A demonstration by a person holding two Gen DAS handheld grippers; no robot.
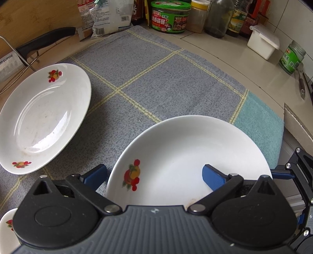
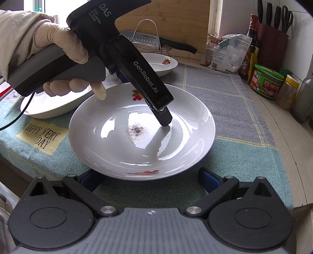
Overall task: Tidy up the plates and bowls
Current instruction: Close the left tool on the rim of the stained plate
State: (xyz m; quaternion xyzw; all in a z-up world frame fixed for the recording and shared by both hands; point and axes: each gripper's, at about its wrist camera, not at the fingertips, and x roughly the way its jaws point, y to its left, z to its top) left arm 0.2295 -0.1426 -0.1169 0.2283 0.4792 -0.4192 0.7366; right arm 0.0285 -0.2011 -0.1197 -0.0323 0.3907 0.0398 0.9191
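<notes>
A white plate with fruit prints (image 1: 187,152) (image 2: 140,136) lies on the checked cloth (image 1: 156,78), with dark specks at its centre. My left gripper (image 1: 154,175) (image 2: 144,97) is open across its rim: one blue finger (image 1: 213,177) rests inside the plate, the other (image 1: 95,175) sits outside on the cloth. A gloved hand (image 2: 64,46) holds it. My right gripper (image 2: 150,181) is open at the opposite rim, low over the cloth and holding nothing. A second plate (image 1: 43,117) (image 2: 164,64) lies beyond, and a third dish (image 2: 58,103) is beside it.
Jars, sauce bottles and a bag (image 1: 170,17) (image 2: 266,82) line the back of the counter. A knife on a wire rack (image 1: 45,39) (image 2: 156,39) stands by a wooden board. A white box (image 1: 262,43) and a knife block (image 2: 272,43) stand nearby. The counter edge (image 2: 299,185) runs along the right.
</notes>
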